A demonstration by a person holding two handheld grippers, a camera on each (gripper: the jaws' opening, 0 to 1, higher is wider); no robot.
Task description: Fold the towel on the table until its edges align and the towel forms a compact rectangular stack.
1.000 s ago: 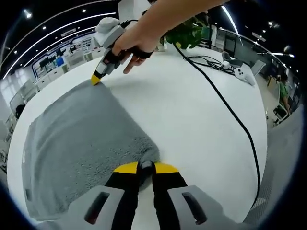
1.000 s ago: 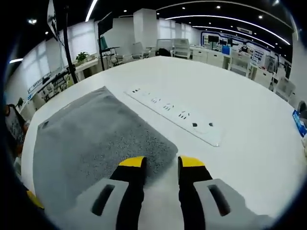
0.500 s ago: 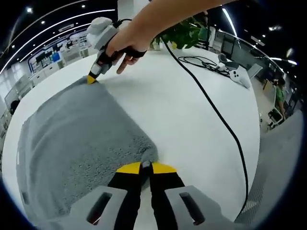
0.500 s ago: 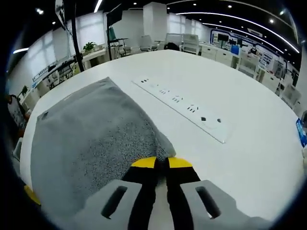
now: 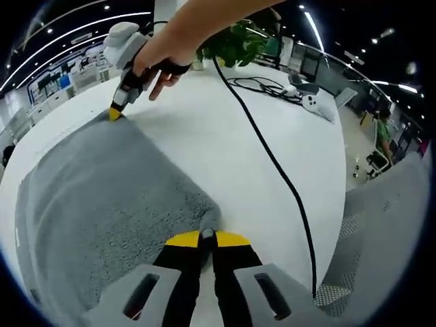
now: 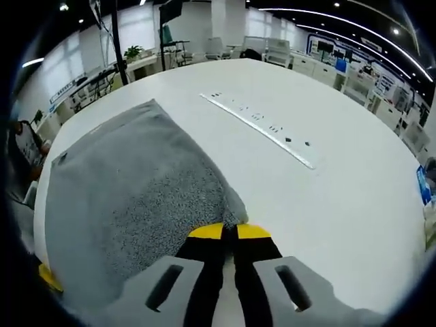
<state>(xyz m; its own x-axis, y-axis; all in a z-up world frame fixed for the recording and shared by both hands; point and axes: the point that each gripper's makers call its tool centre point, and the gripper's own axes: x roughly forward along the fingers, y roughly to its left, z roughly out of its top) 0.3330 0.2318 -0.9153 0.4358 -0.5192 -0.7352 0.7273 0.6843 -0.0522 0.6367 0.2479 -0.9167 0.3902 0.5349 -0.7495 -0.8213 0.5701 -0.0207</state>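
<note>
towel (image 5: 102,197) is lying limp and soft on the desk (image 5: 231,150), so both grippers (image 5: 207,238) (image 6: 229,231) are pinching neighbouring corners, fingers clamped together on cloth.

Left yellow-tipped black gripper (image 5: 207,238) sits low at the bottom of the left gripper view, jaws pressed together on a corner of the grey terry towel (image 5: 102,197). Across that view, the person's bare forearm reaches in from the top, hand (image 5: 158,65) wrapped around the right yellow-tipped gripper (image 5: 116,114), tip down on the far towel corner. In the right gripper view its jaws are clamped tight on the towel edge.
</note>
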